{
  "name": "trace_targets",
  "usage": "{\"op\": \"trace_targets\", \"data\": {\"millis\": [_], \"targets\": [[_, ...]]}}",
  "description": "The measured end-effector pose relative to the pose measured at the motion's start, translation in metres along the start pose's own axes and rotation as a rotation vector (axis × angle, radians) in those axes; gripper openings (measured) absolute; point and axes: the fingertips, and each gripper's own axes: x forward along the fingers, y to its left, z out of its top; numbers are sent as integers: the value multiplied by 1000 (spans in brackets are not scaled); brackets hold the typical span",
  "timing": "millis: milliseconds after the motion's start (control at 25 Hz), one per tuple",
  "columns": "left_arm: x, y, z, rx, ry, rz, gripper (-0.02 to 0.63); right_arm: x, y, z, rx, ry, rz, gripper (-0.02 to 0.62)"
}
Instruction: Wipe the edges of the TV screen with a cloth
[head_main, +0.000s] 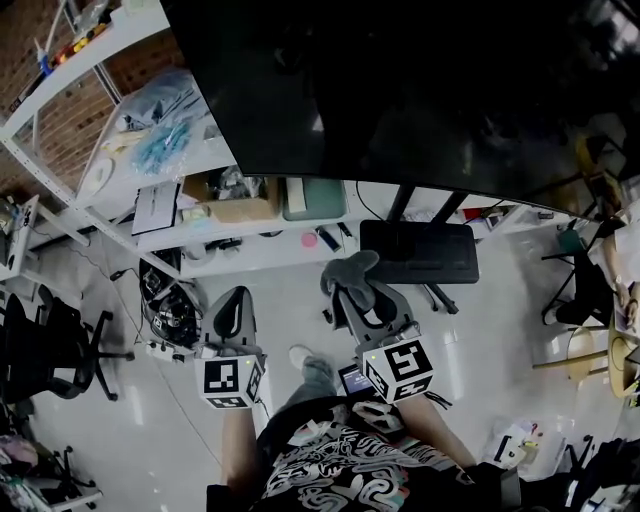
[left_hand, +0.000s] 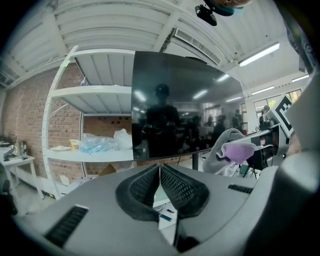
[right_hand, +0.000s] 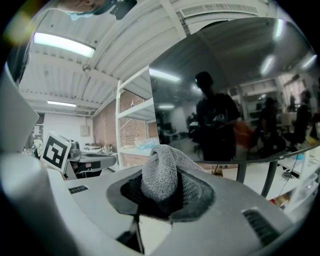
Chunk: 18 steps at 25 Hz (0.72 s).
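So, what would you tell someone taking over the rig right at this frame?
Left hand-held gripper: shut, empty.
Right hand-held gripper: shut on the grey cloth.
TV screen: ahead of both grippers; the cloth is not touching it.
Done: cloth is in the grip.
Left: bring the cloth to the screen and wipe along its edges.

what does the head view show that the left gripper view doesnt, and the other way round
Only the head view: a black chair, the person's patterned shirt and the left cube.
Only the left gripper view: the ceiling, and the left tongs shut with nothing between them.
Both: the TV, the white shelf, and the cloth pinched in the right tongs.
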Motion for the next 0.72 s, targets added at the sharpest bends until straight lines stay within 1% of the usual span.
{"op": "trace_targets", "data": {"millis": [160, 320, 440, 720], "targets": [[-16, -15, 5, 12, -18, 14, 25, -21, -1, 2, -19, -26, -20, 142], [-33, -21, 8, 12, -37, 34, 25, -34, 6, 4, -70, -48, -23, 141], [-44, -24, 10, 13, -50, 39, 25, -43, 11, 7, -77, -58, -26, 141], [-51, -26, 16, 10, -69, 37, 25, -52, 15, 14, -102, -74, -27, 142]]}}
